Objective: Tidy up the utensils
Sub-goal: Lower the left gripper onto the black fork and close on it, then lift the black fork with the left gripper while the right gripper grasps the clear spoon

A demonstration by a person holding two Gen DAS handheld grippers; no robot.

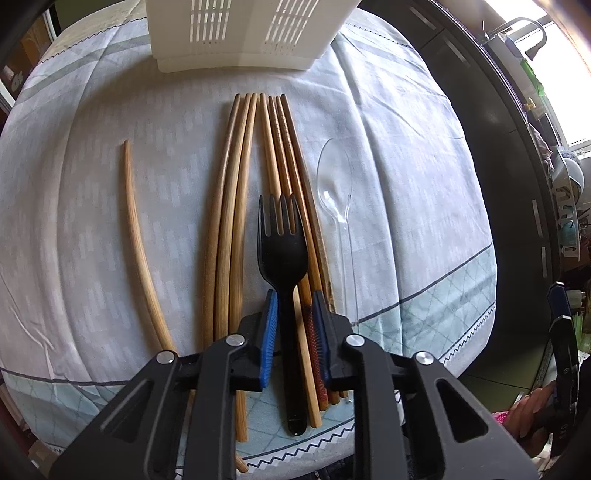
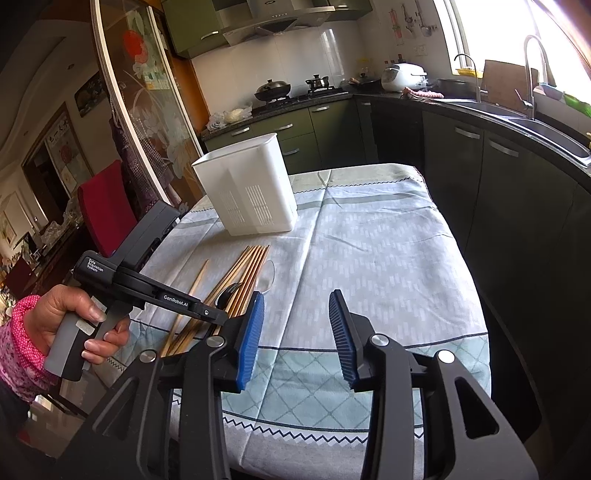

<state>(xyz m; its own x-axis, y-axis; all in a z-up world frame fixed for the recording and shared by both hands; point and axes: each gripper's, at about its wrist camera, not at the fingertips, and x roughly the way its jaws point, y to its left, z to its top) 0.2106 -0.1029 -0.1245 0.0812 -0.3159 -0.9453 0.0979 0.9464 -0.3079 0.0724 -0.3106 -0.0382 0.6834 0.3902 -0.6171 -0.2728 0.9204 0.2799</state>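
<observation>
A black plastic fork [image 1: 282,251] lies on top of a bundle of wooden chopsticks [image 1: 255,192] on the cloth-covered table [image 1: 406,184]. My left gripper [image 1: 294,306] is open, its blue pads on either side of the fork's handle with a gap on the right side. One chopstick [image 1: 138,236] lies apart at the left. A clear plastic spoon [image 1: 334,173] lies right of the bundle. The white slotted utensil holder [image 1: 240,33] stands at the far edge. My right gripper [image 2: 297,314] is open and empty above the table's near right part; the holder [image 2: 247,184] and chopsticks [image 2: 240,280] show there too.
Dark kitchen cabinets [image 2: 498,184] and a sink counter [image 2: 535,122] run along the right of the table. A red chair [image 2: 107,206] and a glass door stand at the left. The table's front edge [image 2: 332,424] is close below my grippers.
</observation>
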